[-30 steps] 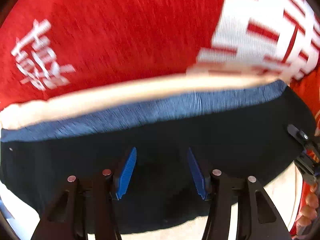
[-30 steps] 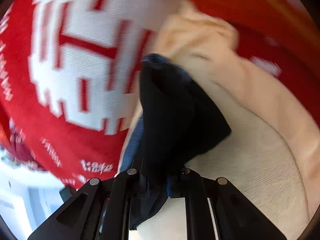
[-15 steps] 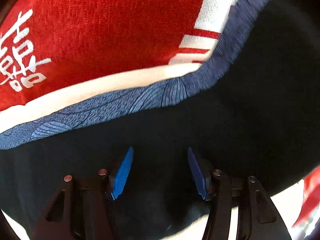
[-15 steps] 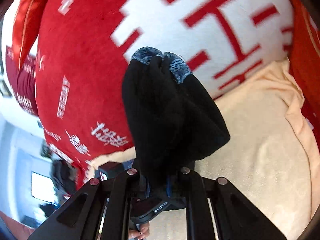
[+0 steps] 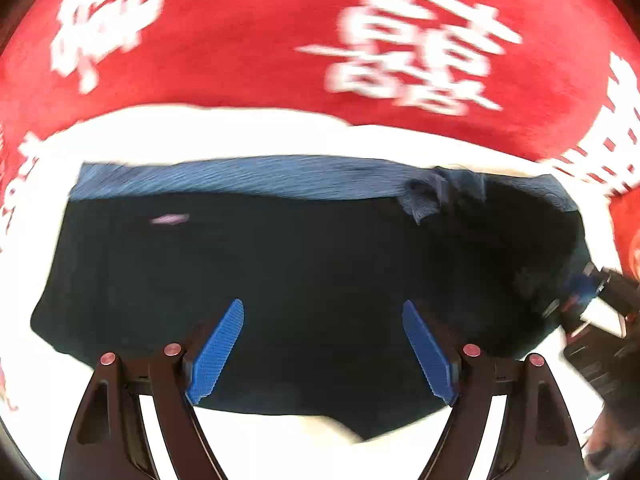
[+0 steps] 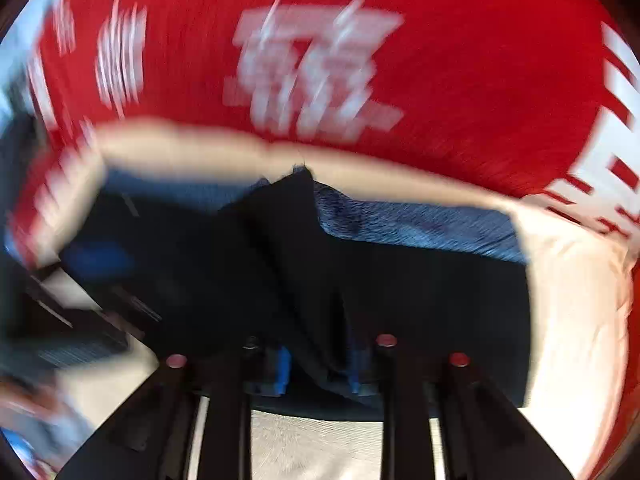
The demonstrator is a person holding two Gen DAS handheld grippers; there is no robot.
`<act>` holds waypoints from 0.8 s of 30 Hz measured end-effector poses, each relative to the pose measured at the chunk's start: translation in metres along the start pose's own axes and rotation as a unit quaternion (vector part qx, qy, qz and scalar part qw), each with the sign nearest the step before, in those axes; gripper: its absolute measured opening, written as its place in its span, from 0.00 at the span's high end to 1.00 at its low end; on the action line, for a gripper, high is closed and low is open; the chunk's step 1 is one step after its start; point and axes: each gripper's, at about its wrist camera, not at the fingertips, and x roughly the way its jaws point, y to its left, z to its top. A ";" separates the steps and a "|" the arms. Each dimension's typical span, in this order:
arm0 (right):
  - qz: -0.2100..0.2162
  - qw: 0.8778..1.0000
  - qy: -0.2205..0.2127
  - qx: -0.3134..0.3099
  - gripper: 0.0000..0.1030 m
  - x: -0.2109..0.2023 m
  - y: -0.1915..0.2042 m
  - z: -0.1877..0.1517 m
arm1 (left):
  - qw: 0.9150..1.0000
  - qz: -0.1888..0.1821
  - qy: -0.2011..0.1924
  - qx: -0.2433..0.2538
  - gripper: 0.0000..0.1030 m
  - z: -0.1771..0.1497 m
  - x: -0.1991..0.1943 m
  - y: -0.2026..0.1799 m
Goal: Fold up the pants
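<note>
The black pants (image 5: 304,272) with a blue patterned band (image 5: 248,178) lie spread on a cream sheet (image 5: 248,132). My left gripper (image 5: 322,348) is open and empty, its blue pads (image 5: 218,350) hovering over the near edge of the pants. My right gripper (image 6: 318,364) is shut on a fold of the black pants (image 6: 304,264), which rises as a ridge from between the fingers. The right gripper also shows at the right edge of the left wrist view (image 5: 588,308), at the pants' right end.
A red cushion with white characters (image 5: 304,40) stands behind the pants and fills the upper part of both views (image 6: 460,72). Cream sheet shows in front of the pants (image 6: 320,440). Both views are motion-blurred.
The right gripper has brought the held fold down from the air onto the spread pants. The left gripper has pulled back, so the whole garment now shows; its jaws stay open.
</note>
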 end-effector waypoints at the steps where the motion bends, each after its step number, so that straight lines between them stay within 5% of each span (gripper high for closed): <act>1: -0.036 0.999 0.013 -0.029 0.68 0.015 0.019 -0.003 | 1.000 0.002 0.005 -0.009 0.20 -0.001 0.002 0.009; 4: -0.106 0.990 0.002 -0.097 0.51 0.012 0.045 -0.017 | 0.999 -0.008 0.015 -0.031 0.20 -0.010 0.002 0.033; 5: -0.093 0.991 -0.003 -0.100 0.47 0.003 0.049 -0.021 | 0.999 -0.018 0.017 -0.033 0.20 -0.010 0.002 0.036; 8: -0.005 0.998 0.002 -0.058 0.38 -0.026 0.042 -0.028 | 0.998 -0.050 0.017 -0.020 0.20 -0.003 0.005 0.039; 11: 0.116 0.989 0.011 0.091 0.38 -0.041 -0.002 -0.037 | 0.994 -0.108 0.015 -0.005 0.20 0.011 -0.003 0.009; 13: 0.174 0.960 0.017 0.220 0.38 -0.035 -0.036 -0.044 | 0.990 -0.143 0.020 0.002 0.20 0.016 -0.006 -0.008; 17: 0.281 0.864 0.011 0.417 0.38 -0.006 -0.095 -0.071 | 0.984 -0.173 0.033 0.022 0.20 0.024 -0.003 -0.044; 18: 0.295 0.851 0.008 0.435 0.39 0.002 -0.102 -0.075 | 0.984 -0.173 0.032 0.025 0.20 0.024 -0.003 -0.051; 21: 0.309 0.840 0.013 0.445 0.41 0.012 -0.106 -0.082 | 0.982 -0.180 0.046 0.028 0.20 0.023 0.008 -0.065; 24: 0.336 0.807 0.018 0.485 0.43 0.021 -0.109 -0.093 | 0.984 -0.164 0.071 0.023 0.29 0.026 0.032 -0.075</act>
